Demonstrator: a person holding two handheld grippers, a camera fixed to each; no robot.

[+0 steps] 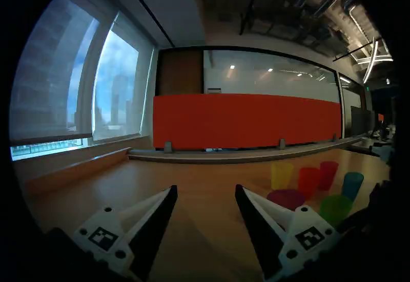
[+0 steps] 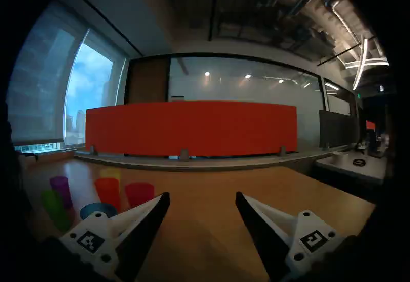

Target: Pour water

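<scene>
Several coloured plastic cups stand in a cluster on the wooden table (image 1: 205, 179). The left gripper view has them at the right: a yellow cup (image 1: 281, 175), an orange cup (image 1: 308, 181), a red cup (image 1: 328, 174), a blue cup (image 1: 352, 185), a green cup (image 1: 335, 208) and a purple cup (image 1: 286, 199). My left gripper (image 1: 206, 188) is open and holds nothing, to the left of them. From the right gripper view the cluster lies at the left: purple cup (image 2: 61, 188), green cup (image 2: 51, 205), orange cup (image 2: 108, 192), red cup (image 2: 139, 194), blue cup (image 2: 98, 210). My right gripper (image 2: 202, 196) is open with bare table between its fingers.
A long red-orange divider panel (image 2: 189, 128) runs along the table's far edge. Large windows (image 1: 115, 92) fill the left wall above a wooden ledge. At the right stands another desk (image 2: 353, 166) with small items on it.
</scene>
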